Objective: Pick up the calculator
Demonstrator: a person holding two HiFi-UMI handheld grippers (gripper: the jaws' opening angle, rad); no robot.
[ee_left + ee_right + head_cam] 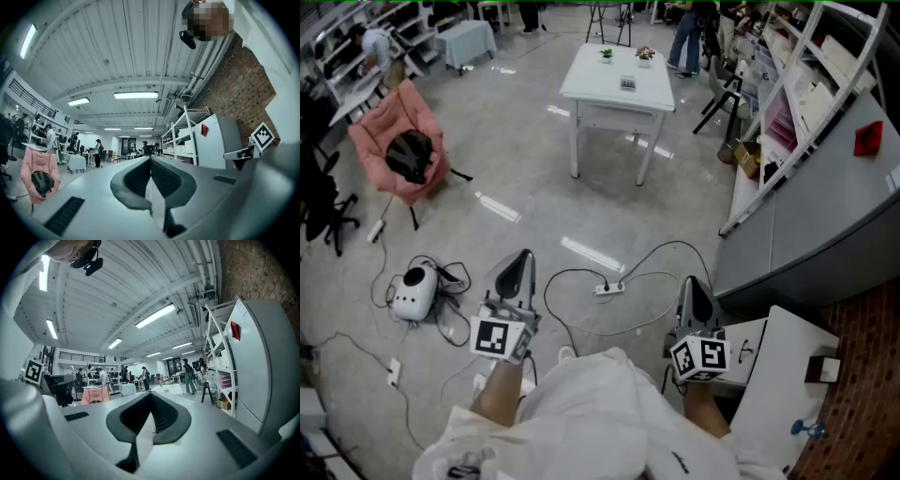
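Since both hand-held grippers are empty and well apart from the table, I judge this to be the very start: the approach, with no reach begun.

The left hand-held gripper (519,270) has its jaws pressed together tip to tip with nothing between them, which is plain in the left gripper view. The right hand-held gripper (695,295) is the same, closed on nothing, plain in the right gripper view. I hold both low in front of me, pointing roughly level across the room, over the floor (534,202).

I take the small dark flat rectangle to be the calculator (627,83), though it is too small for me to read any keys. It lies flat on the white tabletop (595,80), about mid-surface. Two small potted plants (607,53) stand beyond it near the far edge, apart from it. The table is well ahead of me. A power strip (609,289) and its looping cable lie on the floor between us.

For the next move I judge I must walk up to the table, stepping past the cable. Then I should open one pair of jaws before reaching in. Either side could serve, since the table sits roughly between the two. The calculator looks thin and flat, so I'd come in low and pinch across its narrow width. On a smooth top it will likely slide if only one jaw touches it first.
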